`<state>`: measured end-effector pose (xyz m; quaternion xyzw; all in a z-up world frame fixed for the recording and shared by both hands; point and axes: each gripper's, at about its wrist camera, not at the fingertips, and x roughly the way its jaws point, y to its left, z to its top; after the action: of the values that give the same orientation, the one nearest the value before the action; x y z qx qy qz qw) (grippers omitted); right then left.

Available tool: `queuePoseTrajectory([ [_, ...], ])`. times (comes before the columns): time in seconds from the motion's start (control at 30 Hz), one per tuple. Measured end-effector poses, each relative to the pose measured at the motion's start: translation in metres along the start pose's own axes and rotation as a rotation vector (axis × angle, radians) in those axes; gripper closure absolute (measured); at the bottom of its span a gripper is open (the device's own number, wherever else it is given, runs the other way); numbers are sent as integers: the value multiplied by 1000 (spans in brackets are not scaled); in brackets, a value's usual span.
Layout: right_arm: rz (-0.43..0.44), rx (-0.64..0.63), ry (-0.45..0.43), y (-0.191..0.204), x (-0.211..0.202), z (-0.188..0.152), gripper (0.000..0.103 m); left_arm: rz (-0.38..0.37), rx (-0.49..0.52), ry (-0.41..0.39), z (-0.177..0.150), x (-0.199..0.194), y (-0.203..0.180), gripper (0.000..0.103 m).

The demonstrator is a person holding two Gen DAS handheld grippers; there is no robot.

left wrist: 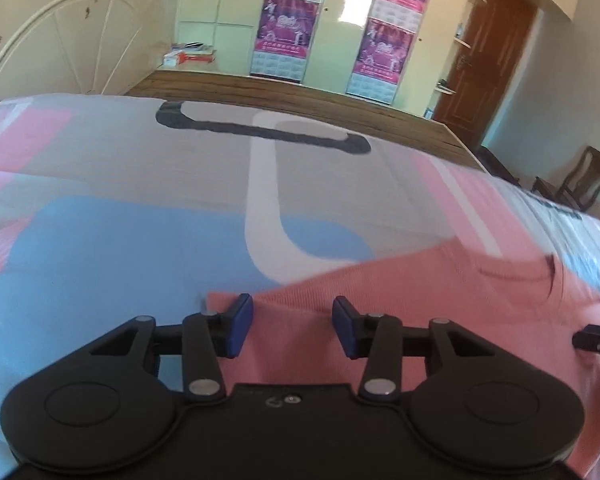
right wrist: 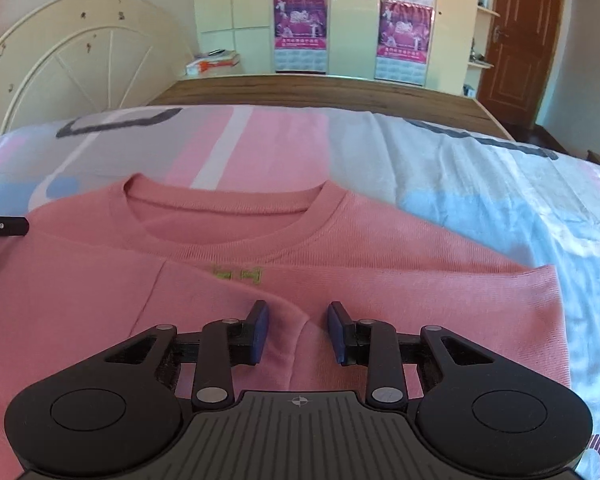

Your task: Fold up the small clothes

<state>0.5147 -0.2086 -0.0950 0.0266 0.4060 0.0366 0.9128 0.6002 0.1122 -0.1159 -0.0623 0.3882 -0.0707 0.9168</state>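
Pink ribbed-knit shirt, round collar, patterned bedsheet

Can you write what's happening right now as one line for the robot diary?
step: folding pink shirt | left gripper: open, over shirt's edge | right gripper: open, over shirt fold | surface: patterned bedsheet

Open bedsheet all around pink shirt; headboard far off.

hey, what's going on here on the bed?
A person is folding a pink sweatshirt spread on a patterned bedsheet. They hold a hand-held gripper in each hand. The left hand-held gripper sits open over the garment's edge. The right hand-held gripper is open over a sleeve folded across the chest. Neither is clamping fabric.
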Motion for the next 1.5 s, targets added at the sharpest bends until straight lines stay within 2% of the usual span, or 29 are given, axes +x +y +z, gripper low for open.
queuePoseTrajectory([
  [0.07,21,5,-38,6,-7,3,72,-18,55,-13,-6,-12,-23,57],
  [0.17,118,-35,-56,40,-5,6,72,-69,162,-35,-25,-20,-78,56],
  [0.27,174,-75,-48,73,6,6,72,-84,214,-37,-40,-13,-113,57],
  [0.3,172,-85,-52,79,9,5,72,-66,223,-28,-44,-9,-118,53],
  [0.33,142,-100,-47,82,13,3,72,-49,233,-20,-46,-4,-117,50],
  [0.43,138,-104,-40,65,11,1,72,34,259,-40,-48,-8,-95,49],
  [0.5,-47,-81,-53,38,4,-1,72,141,250,-38,-51,-14,-63,45],
  [0.53,-90,-35,-35,20,3,-4,72,133,223,-35,-53,-19,-48,45],
  [0.57,-82,22,-11,-1,3,-7,72,103,192,-32,-52,-24,-39,45],
  [0.6,-25,73,-11,-15,1,-9,72,123,189,-18,-51,-28,-37,45],
  [0.67,-21,92,-22,-15,-7,-7,72,164,214,-23,-52,-39,-50,50],
  [0.73,0,62,-72,2,-20,-7,72,81,164,-73,-58,-56,-64,48],
  [0.8,72,43,-79,25,-28,-11,72,8,154,-80,-69,-66,-86,47],
  [0.9,161,-52,-57,68,-33,-28,72,-40,229,-53,-92,-68,-121,47],
  [0.93,181,-80,-46,78,-33,-34,72,-34,256,-43,-100,-67,-128,47],
  [1.0,169,-104,-15,88,-28,-46,72,-22,268,-17,-110,-64,-131,46],
  [1.1,162,-94,-11,76,-30,-52,72,-8,242,-18,-119,-73,-111,40],
  [1.17,44,-71,-13,58,-34,-55,72,30,236,-17,-124,-81,-95,40],
  [1.2,21,-43,-14,41,-38,-56,77,60,237,-19,-128,-86,-86,40],
  [1.23,28,-7,-8,29,-41,-59,78,72,233,-18,-131,-92,-79,40],
  [1.27,26,4,2,20,-43,-60,86,76,222,-14,-132,-98,-74,40],
  [1.3,27,-10,6,18,-44,-61,87,85,205,-13,-132,-102,-70,42],
  [1.43,27,-54,-40,29,-59,-55,87,106,203,-7,-124,-105,-69,46],
  [1.5,-5,-67,-14,31,-54,-59,87,115,205,5,-125,-101,-71,46],
])
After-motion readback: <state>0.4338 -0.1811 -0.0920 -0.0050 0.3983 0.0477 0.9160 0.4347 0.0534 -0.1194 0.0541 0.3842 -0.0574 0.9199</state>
